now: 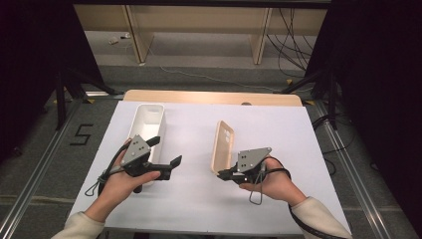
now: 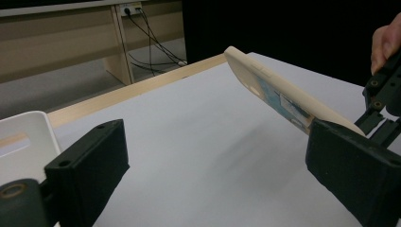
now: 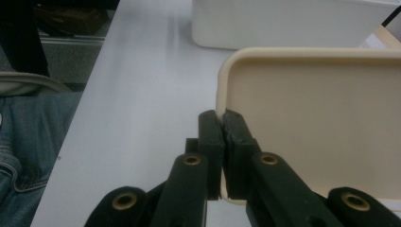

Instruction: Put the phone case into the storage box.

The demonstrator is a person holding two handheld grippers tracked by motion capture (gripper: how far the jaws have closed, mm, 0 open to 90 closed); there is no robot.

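the right tool (image 1: pixel 222 174) is clamped tight on the near rim of the beige lid (image 1: pixel 222 146). in the right gripper view you can see both jaws pinched together on just the thin lip of it (image 3: pixel 302 118), right at a corner. so the lid is propped up on its long edge on the counter (image 1: pixel 278 129), tilted, with only that small bite keeping it there. that's the sketchy part imo: a corner pinch on a thin rim gives almost no leverage, so if the hand twists or lifts quickly the lid could pivot in the jaws or slip out and flop flat.

the left tool (image 1: pixel 166 152) has its jaws wide apart with nothing between them. it's hanging above the counter just beside the white box (image 1: pixel 147 121), pointing over toward the lid. in the left gripper view the lid (image 2: pixel 279 92) sits off past the right jaw, so it isn't lined up to help yet.

the box is well apart from the lid, over on the left side of the counter. if the lid is going onto that box, carrying it across on one corner grip looks risky. it could sag, catch the box wall (image 3: pixel 293 26) and shove the box along, since nothing is bracing it. the left tool could also bump the box if it swings in.
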